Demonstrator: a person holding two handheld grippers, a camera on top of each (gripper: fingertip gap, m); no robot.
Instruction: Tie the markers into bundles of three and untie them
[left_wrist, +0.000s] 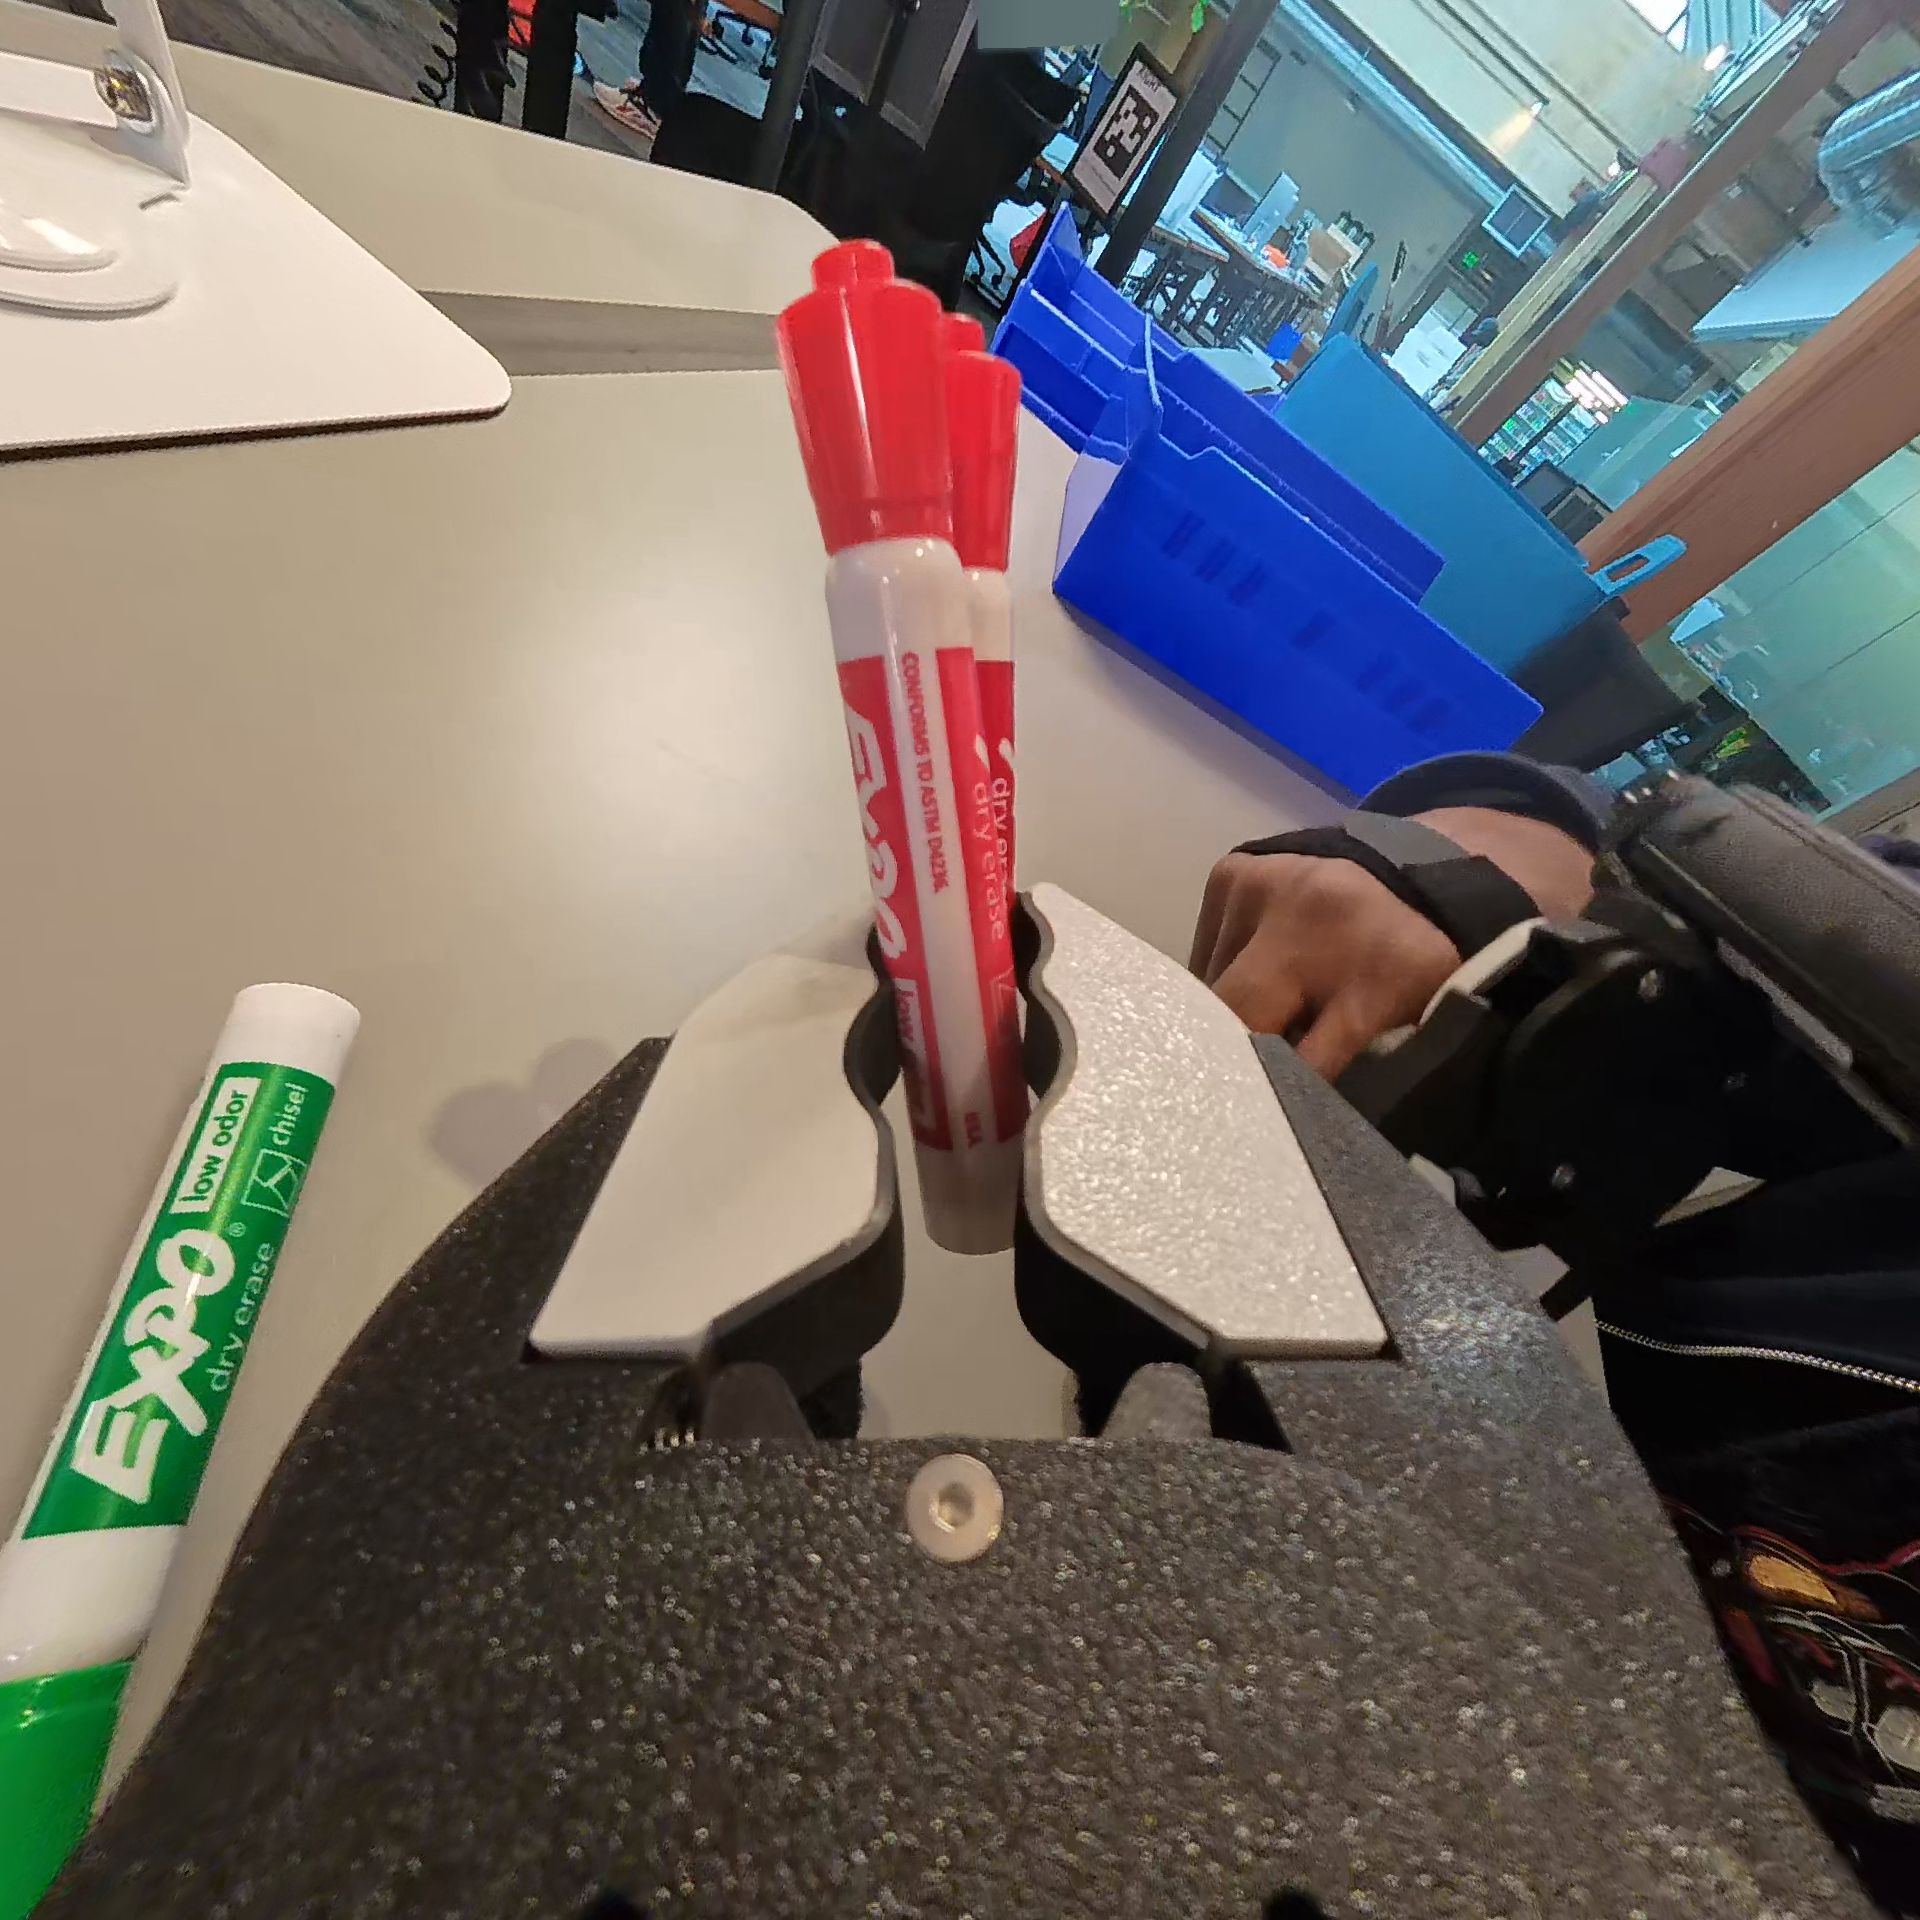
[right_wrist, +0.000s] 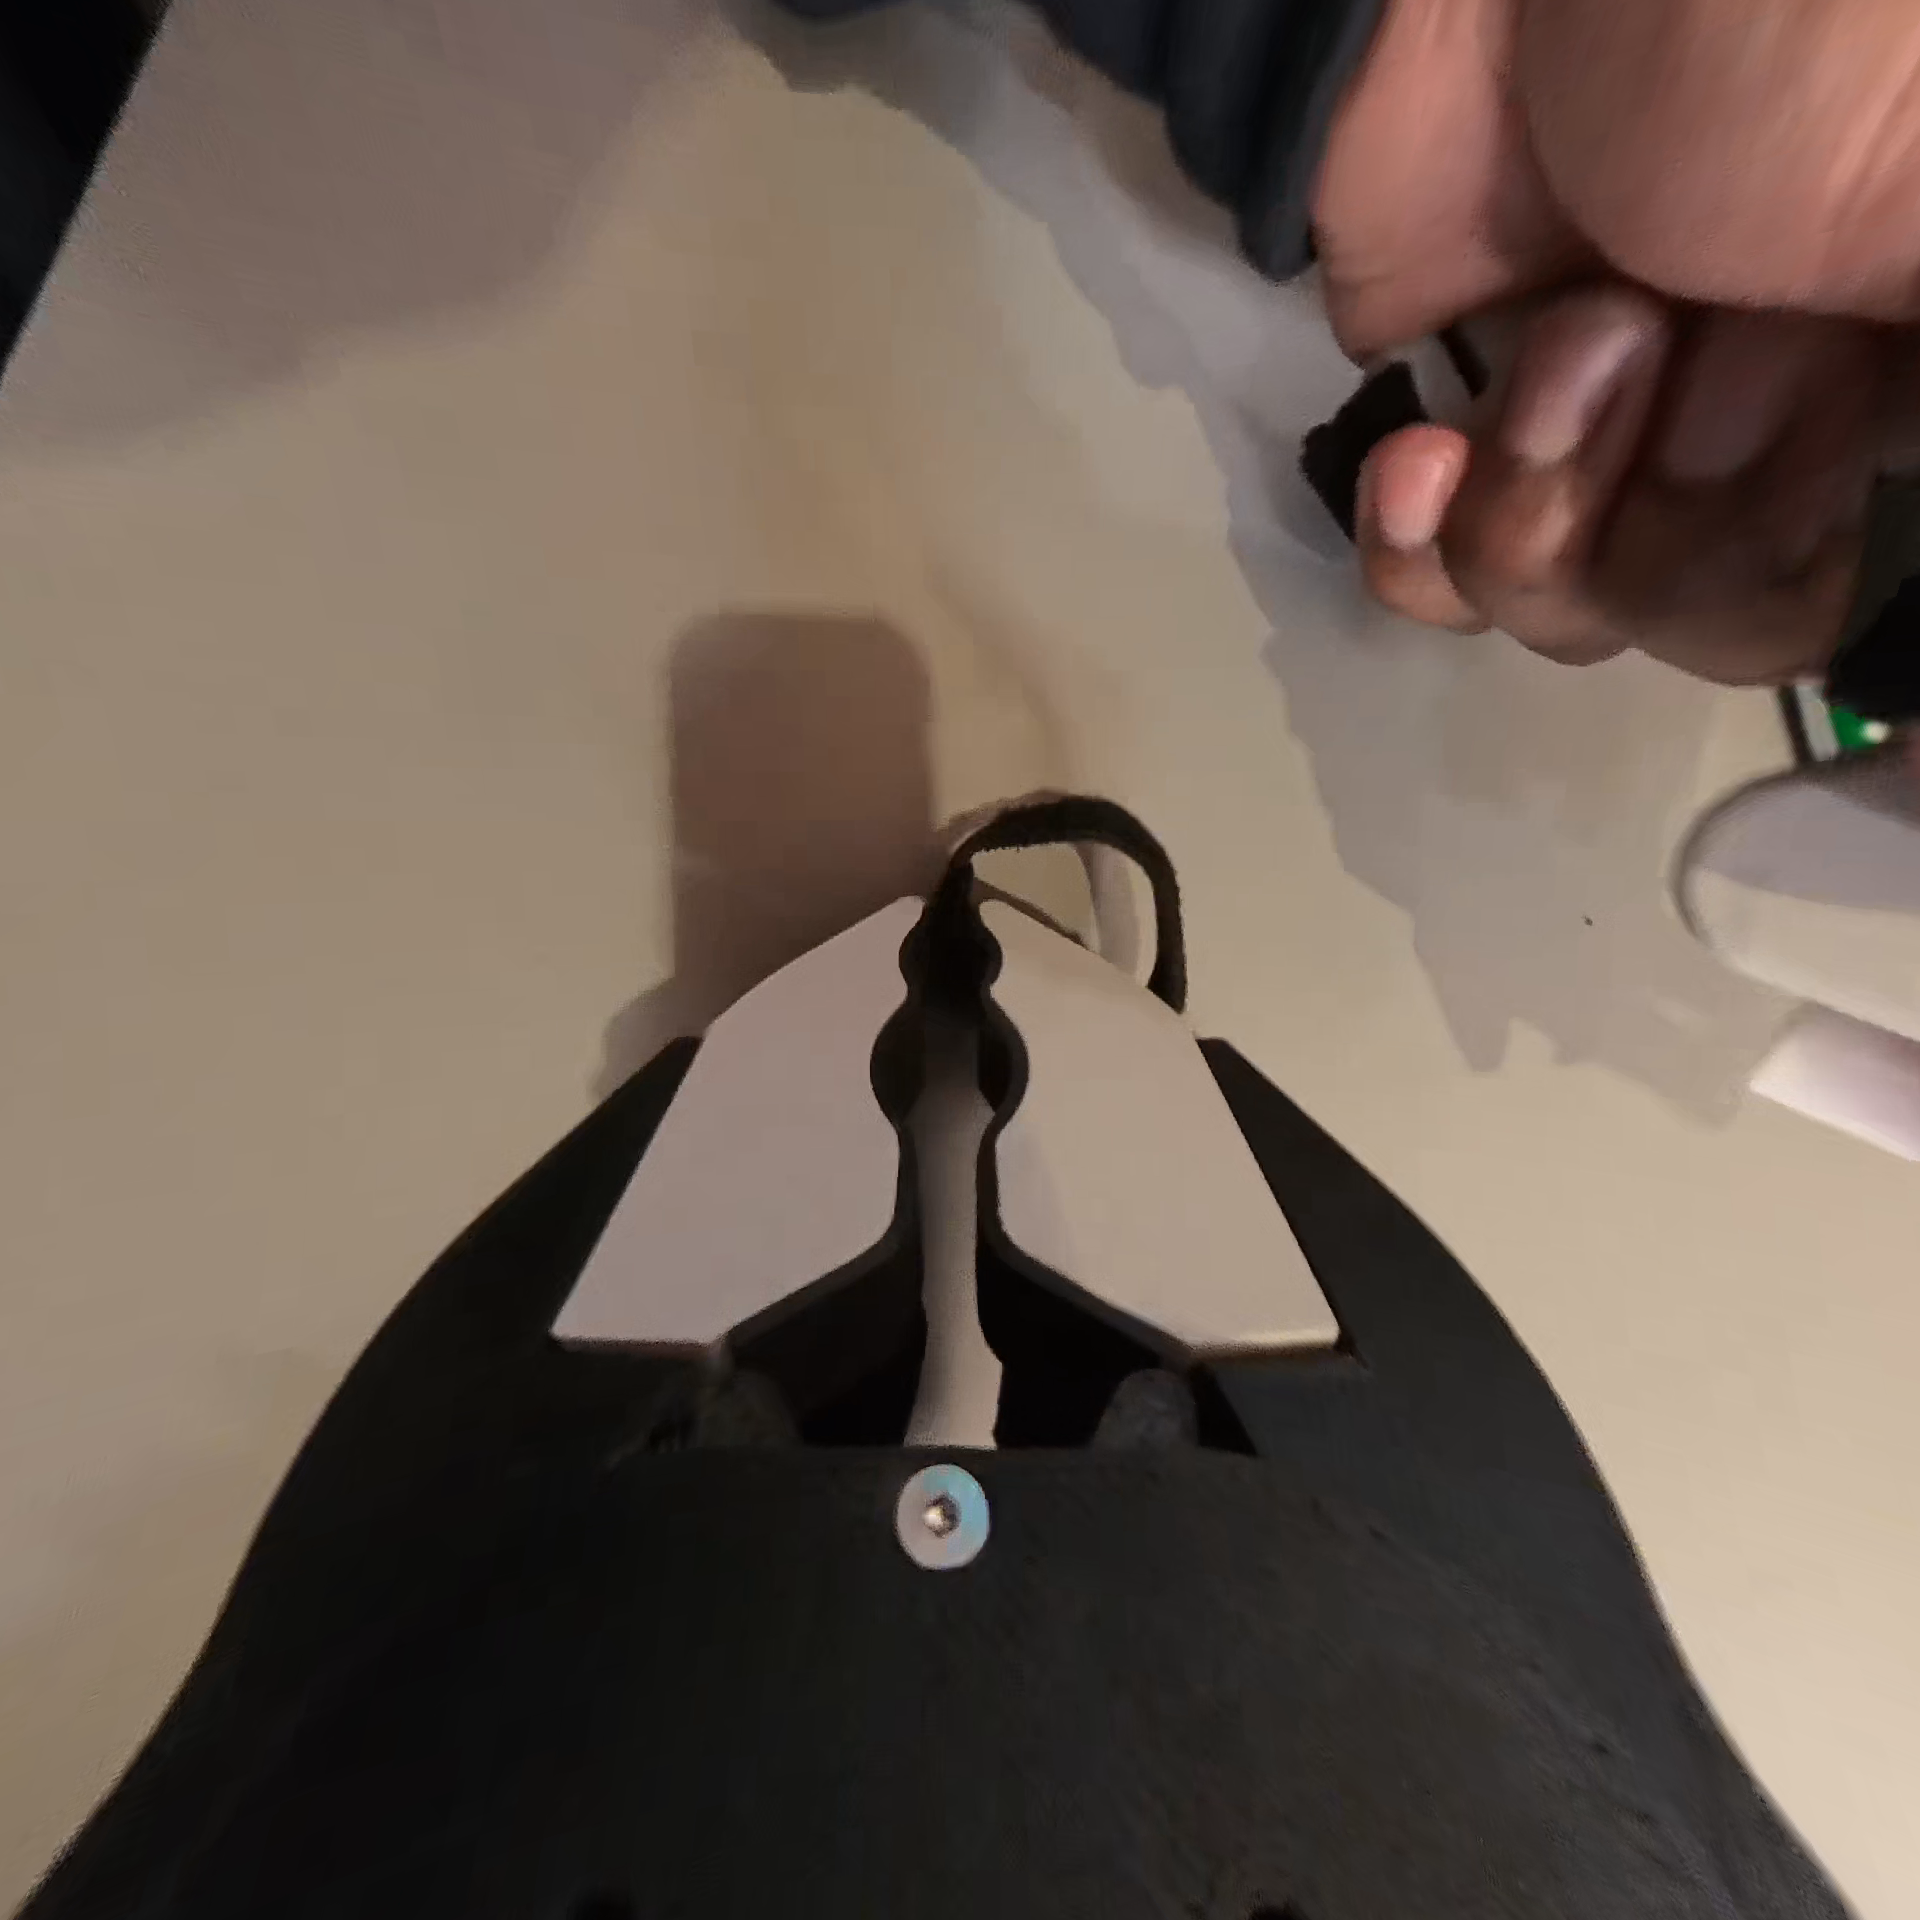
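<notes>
- Left gripper (left_wrist: 951, 1049): pressed together on a bunch of red markers (left_wrist: 914, 748), w/ the barrels clamped between the grey fingers (left_wrist: 1153, 1122). Caps are pointed away from the camera; two markers are clearly seen, a third cap is glimpsed behind.
- The bunch is held above the worktop (left_wrist: 416, 727), not touching it.
- A green marker (left_wrist: 166, 1351) is laid flat on the worktop at lower left, just beside the left gripper's body, apart from the bunch.
- A white mat (left_wrist: 260, 322) is seen at upper left; blue bins (left_wrist: 1247, 582) are set at the far right edge of the worktop.
- A hand (left_wrist: 1340, 956) w/ a black strap is seen to the right in the left wrist view, gripping the other gripper's handle.
- Right gripper (right_wrist: 951, 935): pinched shut on a black strap (right_wrist: 1081, 821), which is looped out past the fingertips. A white strip is also seen running between the jaws; what it is can't be told.
- In the right wrist view (blurred) a hand (right_wrist: 1662, 364) is shown at upper right, closed around a dark handle, over the pale worktop (right_wrist: 416, 520).
</notes>
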